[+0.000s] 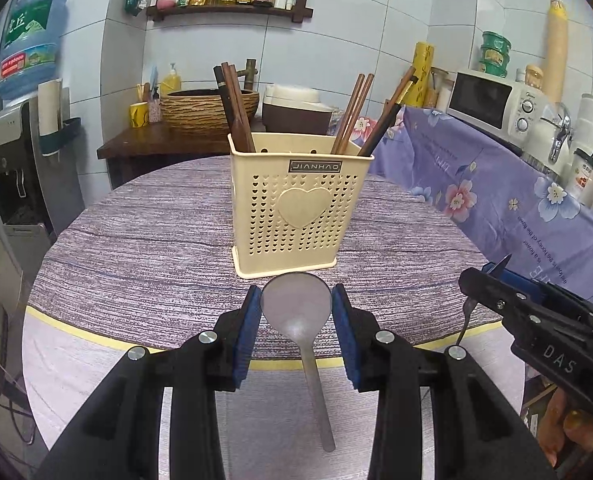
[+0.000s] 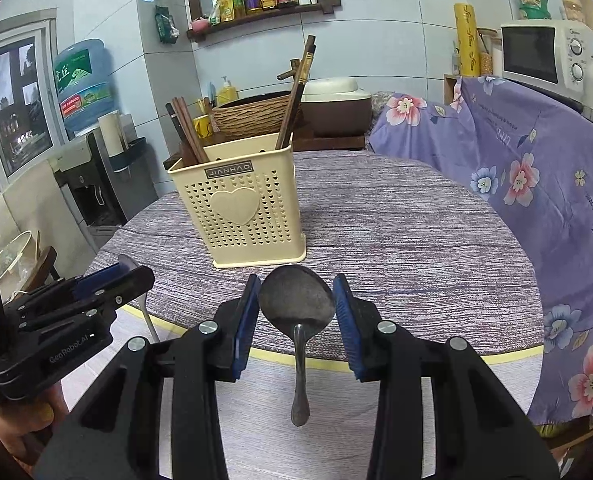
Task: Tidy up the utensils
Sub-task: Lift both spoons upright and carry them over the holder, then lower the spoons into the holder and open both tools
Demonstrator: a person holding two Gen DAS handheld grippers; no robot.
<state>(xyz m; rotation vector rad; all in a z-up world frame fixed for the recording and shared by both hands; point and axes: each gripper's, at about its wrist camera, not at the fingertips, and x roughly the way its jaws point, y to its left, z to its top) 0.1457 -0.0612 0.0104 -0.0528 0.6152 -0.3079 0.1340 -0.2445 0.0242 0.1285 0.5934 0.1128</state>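
A cream perforated utensil holder [image 1: 296, 208] [image 2: 240, 212] stands upright on the round table [image 1: 156, 240], with brown chopsticks [image 1: 236, 112] leaning in its left and right ends. My left gripper [image 1: 296, 296] is shut on the bowl of a pale metal spoon [image 1: 314, 380], just short of the holder, and the handle hangs back toward the camera. My right gripper [image 2: 296, 294] is shut the same way on a darker spoon [image 2: 300, 380]. Each gripper shows at the edge of the other view: the right gripper [image 1: 492, 270] and the left gripper [image 2: 124, 270].
A purple striped cloth covers the table, whose yellow-edged rim [image 1: 296, 364] is near me. A floral-draped counter [image 1: 496, 184] with a microwave [image 1: 492, 104] runs along the right. A water dispenser [image 1: 20, 152] stands at the left, and a wooden side table with a woven basket [image 1: 208, 108] behind.
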